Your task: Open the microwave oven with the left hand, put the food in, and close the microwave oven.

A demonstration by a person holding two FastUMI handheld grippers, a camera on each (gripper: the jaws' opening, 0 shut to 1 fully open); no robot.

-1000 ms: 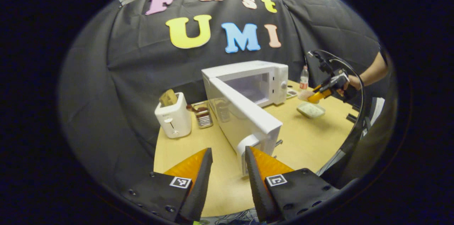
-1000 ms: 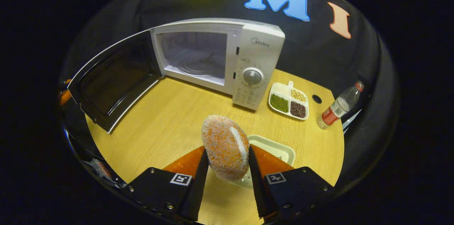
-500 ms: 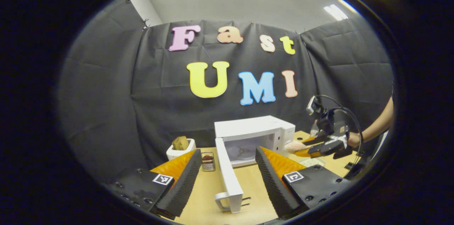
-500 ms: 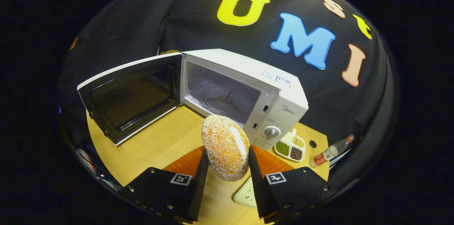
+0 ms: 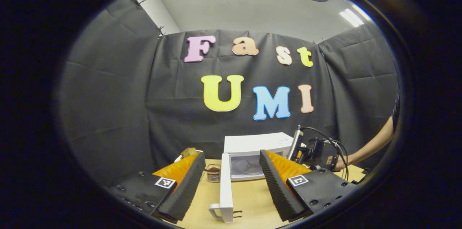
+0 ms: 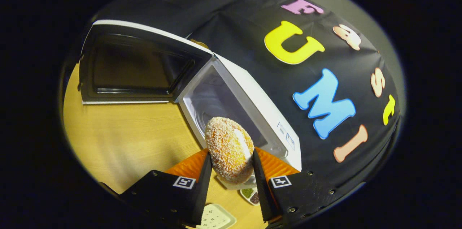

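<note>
I've swung the bun [image 6: 229, 149] up to the microwave [image 6: 231, 95] mouth, centre frame — right hand-held gripper [image 6: 229, 171] clamped on it (left [image 5: 229, 182] apart, idle).

In the left gripper view, the finger [image 5: 278, 178] hides the right part of the microwave [image 5: 252, 149]. The toaster [image 5: 187, 154] is mostly behind the other finger. In the right gripper view, the donut [image 6: 229, 148] covers part of the cavity.

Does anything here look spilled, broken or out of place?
Nothing stands out. The microwave door hangs wide open, as the job needs, and the right gripper holds the crumbed bun whole in front of the opening. The left gripper is open and holds nothing.
</note>
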